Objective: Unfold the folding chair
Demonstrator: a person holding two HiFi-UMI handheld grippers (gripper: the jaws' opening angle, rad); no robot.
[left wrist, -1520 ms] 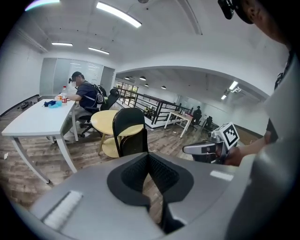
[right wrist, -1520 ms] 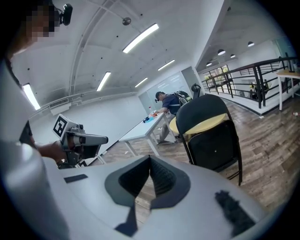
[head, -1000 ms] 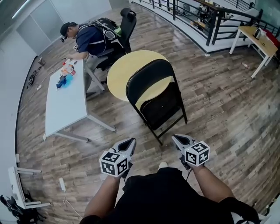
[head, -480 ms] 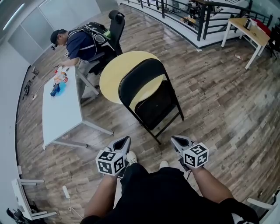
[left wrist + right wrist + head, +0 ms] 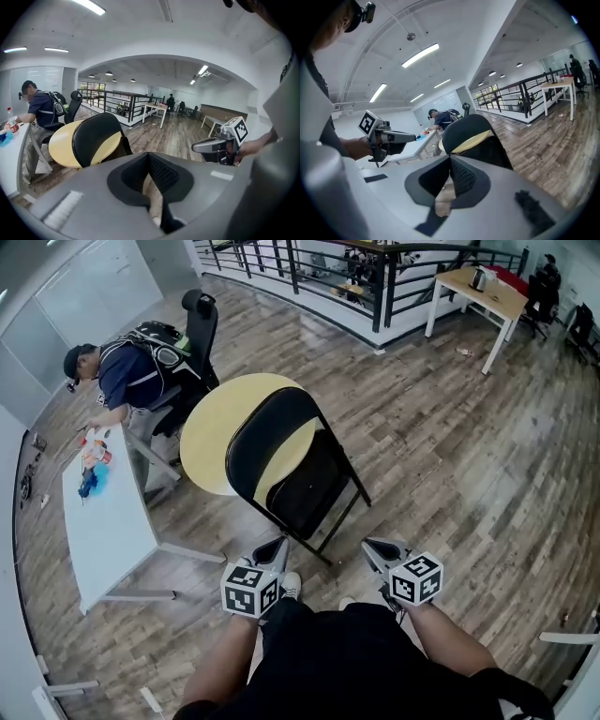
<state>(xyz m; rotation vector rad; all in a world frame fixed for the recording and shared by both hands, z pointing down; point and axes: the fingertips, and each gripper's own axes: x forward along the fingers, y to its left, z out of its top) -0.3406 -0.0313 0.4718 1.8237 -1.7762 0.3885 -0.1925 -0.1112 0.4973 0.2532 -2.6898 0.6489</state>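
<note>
In the middle of the head view, the folding chair [image 5: 300, 488] hides the middle of the round yellow table [image 5: 211, 423] with its black backrest. At the left, the coloured items [image 5: 91, 465] on the white table [image 5: 103, 531] are too small to tell. The person's forearms [image 5: 220, 662] run off the bottom edge.

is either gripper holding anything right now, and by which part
Nothing is held. The left gripper and the right gripper both have their jaws together and empty. The folding chair stands ahead, apart from both.

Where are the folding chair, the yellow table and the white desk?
folding chair [image 5: 262, 426], head view, on its black backrest.
yellow table [image 5: 210, 429], head view, on its bare top.
white desk [image 5: 103, 531], head view, on its bare top.
</note>
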